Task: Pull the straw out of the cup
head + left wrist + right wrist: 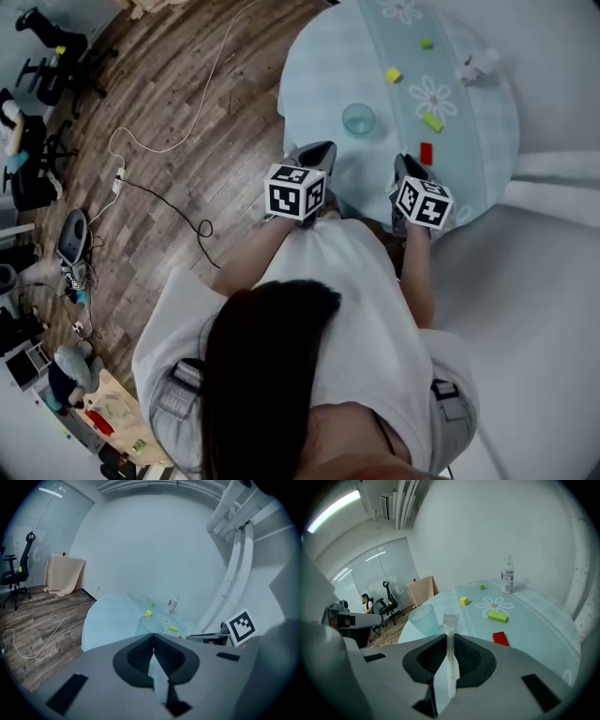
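Observation:
A clear ribbed cup [358, 119] stands upright near the left rim of the round table [309, 75], with no straw in it. The cup [424, 619] shows just left of my right gripper [450, 637], which is shut on a thin white straw [450, 620]. The straw's flattened end pokes out above the jaws. In the head view my right gripper [409, 169] is over the table's near edge by the red block [427, 153]. My left gripper [319, 152] is at the near edge below the cup [151, 625], and its jaws [153, 640] are shut with nothing between them.
On the flower-print runner lie a yellow block [393, 75], two green blocks [432, 122] [427, 43] and a small clear bottle [478, 66]. A cable [169, 192] snakes over the wooden floor at left, near office chairs [52, 56]. The person's body fills the bottom of the head view.

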A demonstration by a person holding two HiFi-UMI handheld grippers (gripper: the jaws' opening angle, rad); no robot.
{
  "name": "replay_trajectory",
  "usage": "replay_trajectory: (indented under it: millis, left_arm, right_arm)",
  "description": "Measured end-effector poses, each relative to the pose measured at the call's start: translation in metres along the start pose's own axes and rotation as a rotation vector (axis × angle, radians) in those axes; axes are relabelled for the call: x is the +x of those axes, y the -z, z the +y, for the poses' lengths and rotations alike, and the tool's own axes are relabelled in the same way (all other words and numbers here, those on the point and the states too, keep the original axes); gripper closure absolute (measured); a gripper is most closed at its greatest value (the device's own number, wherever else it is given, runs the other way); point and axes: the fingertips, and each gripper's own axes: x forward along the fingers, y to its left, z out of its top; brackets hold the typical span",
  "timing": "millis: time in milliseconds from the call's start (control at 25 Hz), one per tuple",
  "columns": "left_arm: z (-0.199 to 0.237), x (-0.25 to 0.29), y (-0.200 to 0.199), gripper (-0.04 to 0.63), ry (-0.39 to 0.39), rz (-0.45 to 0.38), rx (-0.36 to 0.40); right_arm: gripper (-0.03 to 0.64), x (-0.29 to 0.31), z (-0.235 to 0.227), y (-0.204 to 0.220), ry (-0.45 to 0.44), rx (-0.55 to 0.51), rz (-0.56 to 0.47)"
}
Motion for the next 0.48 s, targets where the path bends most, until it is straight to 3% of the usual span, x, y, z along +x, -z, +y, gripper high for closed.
replay_trajectory:
  millis: [480]
  left_arm:
    - [0.024,-0.011,-0.01,0.584,-0.053,-0.027,-0.027]
  right_arm:
    - [0.552,0.029,0.002,0.007,0.0,0.013,0.053]
